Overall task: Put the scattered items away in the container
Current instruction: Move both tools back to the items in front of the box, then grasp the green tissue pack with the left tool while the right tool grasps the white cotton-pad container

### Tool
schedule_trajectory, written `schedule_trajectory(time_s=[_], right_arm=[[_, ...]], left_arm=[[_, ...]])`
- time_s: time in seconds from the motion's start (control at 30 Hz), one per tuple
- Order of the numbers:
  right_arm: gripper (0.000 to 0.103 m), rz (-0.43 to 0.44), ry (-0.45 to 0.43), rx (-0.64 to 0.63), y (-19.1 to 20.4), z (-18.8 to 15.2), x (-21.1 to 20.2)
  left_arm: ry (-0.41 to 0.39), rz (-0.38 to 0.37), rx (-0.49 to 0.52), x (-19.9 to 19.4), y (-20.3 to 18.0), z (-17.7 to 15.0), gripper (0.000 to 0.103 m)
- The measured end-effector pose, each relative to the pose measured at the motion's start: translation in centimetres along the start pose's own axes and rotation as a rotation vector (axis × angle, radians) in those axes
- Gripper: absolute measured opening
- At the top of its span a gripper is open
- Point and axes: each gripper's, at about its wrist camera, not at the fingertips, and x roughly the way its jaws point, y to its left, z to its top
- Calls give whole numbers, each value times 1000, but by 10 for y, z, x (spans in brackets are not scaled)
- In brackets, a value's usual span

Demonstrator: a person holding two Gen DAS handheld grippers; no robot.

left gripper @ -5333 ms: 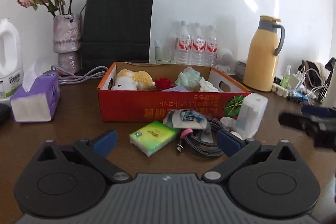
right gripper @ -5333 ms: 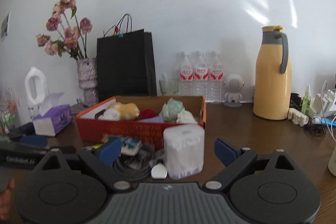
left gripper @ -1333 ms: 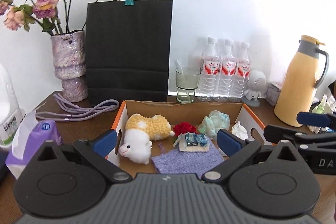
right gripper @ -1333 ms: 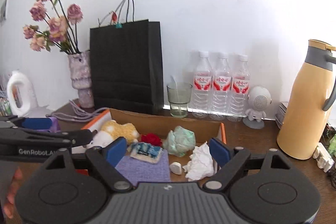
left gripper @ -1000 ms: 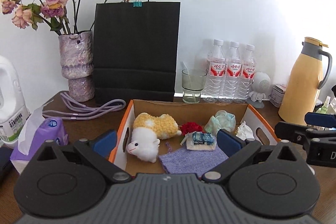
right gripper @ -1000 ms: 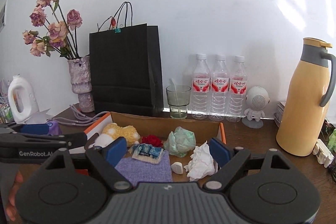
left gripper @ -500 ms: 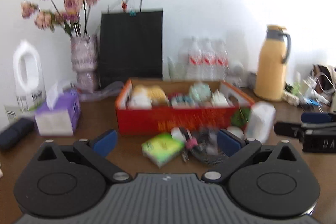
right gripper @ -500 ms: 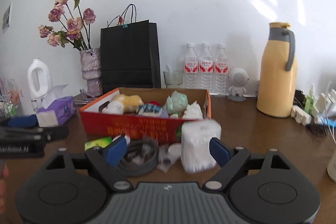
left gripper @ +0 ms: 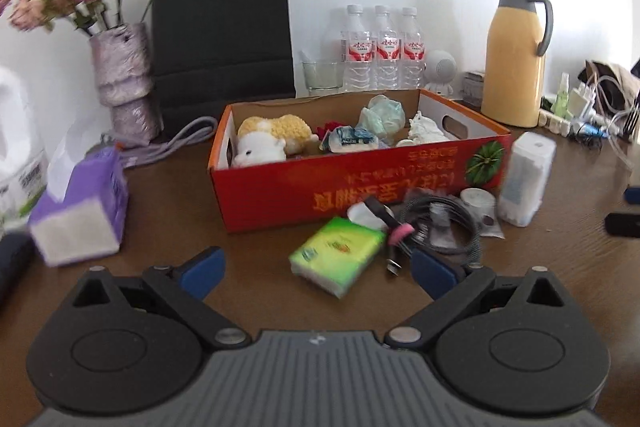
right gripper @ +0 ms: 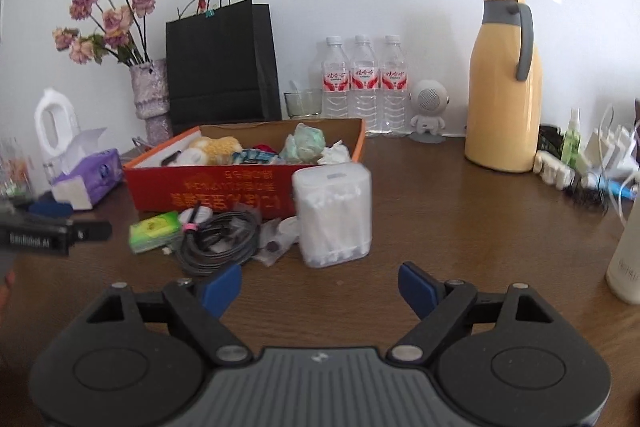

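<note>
Blue-padded left gripper (left gripper: 318,273) and right gripper (right gripper: 320,287), both jaws wide apart, empty, clear of the tissue pack (left gripper: 336,255).

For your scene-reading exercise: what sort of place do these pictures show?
Probably a lived-in home or office table against a wall: a vase of dried flowers, a yellow thermos jug and water bottles stand behind a red cardboard box.

The bench (right gripper: 460,223) looks like dark smooth wood, the red box (left gripper: 360,179) printed cardboard, the swab case (right gripper: 332,215) seemingly translucent plastic.
</note>
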Motion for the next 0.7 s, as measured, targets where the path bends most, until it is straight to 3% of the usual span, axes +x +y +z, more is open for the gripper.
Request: schedule_trajectory(time_s=[0.27,0.33,0.47,0.5,0.53,0.6,0.7], right_arm=[[85,28,9,-20,-8,30,60],[85,27,12,-37,-5,35,74],[82,38,42,-40,-4,37,99],[77,36,59,-22,-4,36,104],[66,36,72,-5,-5,36,108],[66,46,78,10,-6,36,106],[66,58,86,15,-9,43,86]], left_arm=[[85,-233,66,69,14,16,78],[119,-226,64,77,15,14,56],[121,-245,11,72,19,7,49],[116,-229,-2,67,19,6,44],[111,-202,-28,62,18,6,30],[117,-143,-91,51,18,3,7],[113,-79,-185,32,16,-7,7]])
